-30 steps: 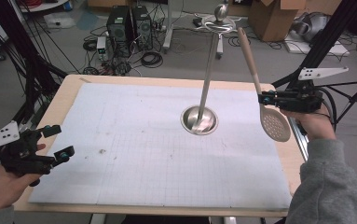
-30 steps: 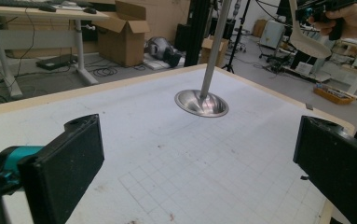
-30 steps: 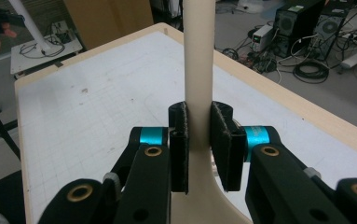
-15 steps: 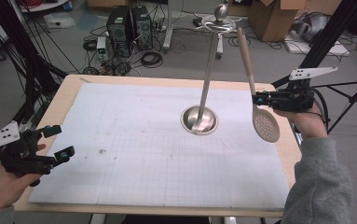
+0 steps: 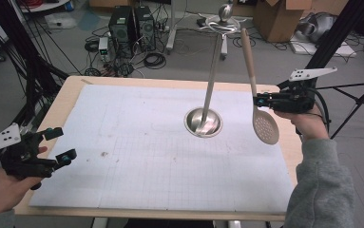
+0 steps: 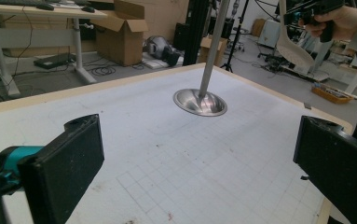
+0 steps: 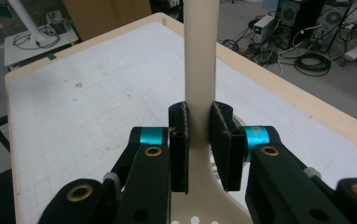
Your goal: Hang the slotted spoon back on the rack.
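Observation:
A beige slotted spoon [image 5: 265,126] hangs handle-up over the table's right side, head down. My right gripper [image 5: 256,100] is shut on its neck; in the right gripper view both pads press the spoon's handle [image 7: 200,56], with my right gripper [image 7: 199,135] level. A metal stand [image 5: 203,122] with a round base sits at the table's centre, its pole rising to hooks at the top, just left of the spoon's handle. My left gripper [image 5: 62,144] rests open at the near left edge with nothing between its jaws. The left gripper view [image 6: 199,140] looks across at the stand [image 6: 200,101] and the spoon [image 6: 293,46].
A white gridded mat [image 5: 137,161] covers the wooden table [image 5: 65,95]. Behind the table on the floor are computer towers [image 5: 129,23], cables and cardboard boxes [image 5: 274,19]. Black tripod legs [image 5: 355,104] stand off the right edge.
My right gripper has carried the spoon a little to the left, toward the stand's pole. The left gripper has stayed put.

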